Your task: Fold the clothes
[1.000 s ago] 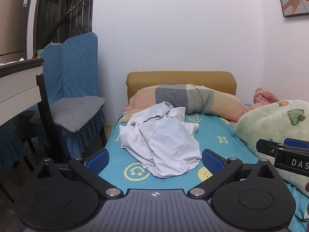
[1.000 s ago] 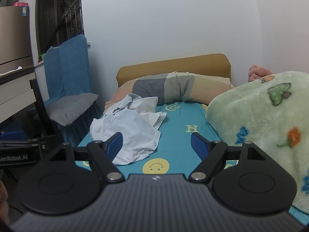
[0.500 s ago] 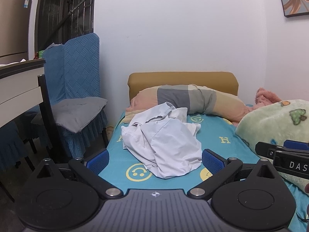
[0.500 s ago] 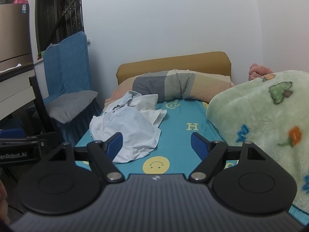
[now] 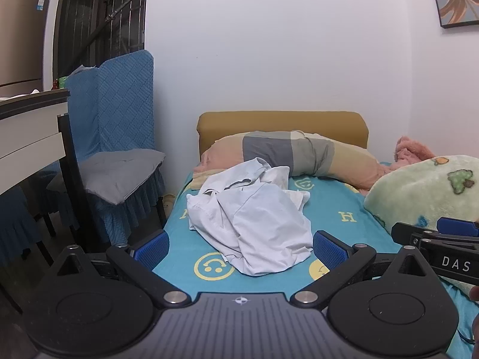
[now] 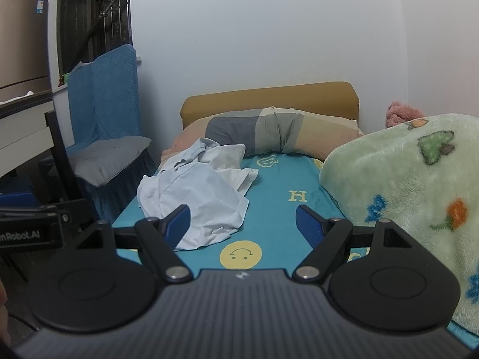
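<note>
A crumpled white garment (image 5: 251, 218) (image 6: 194, 197) lies in a heap on the teal bed sheet (image 5: 338, 209) (image 6: 278, 203), toward the left side of the bed, its far end against the pillow. My left gripper (image 5: 239, 248) is open, held in the air in front of the heap with nothing between its blue pads. My right gripper (image 6: 242, 224) is open too, short of the heap and slightly to its right, and holds nothing. Each gripper shows at the edge of the other's view.
A long patchwork pillow (image 5: 293, 155) lies against the mustard headboard (image 5: 281, 122). A fluffy green blanket (image 6: 398, 185) is piled on the bed's right side. A blue-covered chair (image 5: 119, 137) with a grey cushion and a desk (image 5: 27, 137) stand left of the bed.
Both grippers have crept slightly forward and upward toward the bed; the garment sits a little lower and closer in both views. Jaws stay open.
</note>
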{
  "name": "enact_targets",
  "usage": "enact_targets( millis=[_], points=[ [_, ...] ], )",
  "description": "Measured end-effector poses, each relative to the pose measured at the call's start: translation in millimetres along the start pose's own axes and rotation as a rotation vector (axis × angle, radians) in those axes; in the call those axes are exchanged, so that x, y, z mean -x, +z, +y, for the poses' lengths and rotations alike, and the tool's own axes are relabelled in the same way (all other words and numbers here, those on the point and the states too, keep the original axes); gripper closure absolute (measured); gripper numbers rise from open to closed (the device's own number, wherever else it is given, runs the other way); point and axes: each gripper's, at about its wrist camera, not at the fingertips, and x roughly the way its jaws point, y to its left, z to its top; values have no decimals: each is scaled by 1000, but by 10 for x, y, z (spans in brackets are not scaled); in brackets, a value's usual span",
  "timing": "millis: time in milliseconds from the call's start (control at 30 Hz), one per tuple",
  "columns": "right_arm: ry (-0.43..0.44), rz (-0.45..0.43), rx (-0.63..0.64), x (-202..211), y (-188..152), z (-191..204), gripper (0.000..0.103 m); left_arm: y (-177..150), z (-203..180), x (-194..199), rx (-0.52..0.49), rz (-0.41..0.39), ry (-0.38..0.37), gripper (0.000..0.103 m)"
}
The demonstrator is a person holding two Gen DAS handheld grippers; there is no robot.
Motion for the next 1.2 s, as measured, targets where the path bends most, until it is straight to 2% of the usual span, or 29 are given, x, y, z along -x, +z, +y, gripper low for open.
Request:
enact_targets(
  millis=[533,667,767,900,1033,1200],
  points=[
    [4,32,-16,-35,-58,4,24,31,4,-44,8,11,11,0],
    [8,54,-48,-50,-80,-17,24,93,114,-36,38,7,22,0],
    [30,109,-89,-166,-6,26,24,175,295,-47,86,7,44,0],
    [61,176,-102,-745,199,193,24,288,620,-125,151,30,66,0],
    [90,243,-110,-1358,409,368,24,305,905,-298,172,56,97,0],
    [119,315,-104,-2153,671,606,24,206,1124,-723,208,96,117,0]
  ],
)
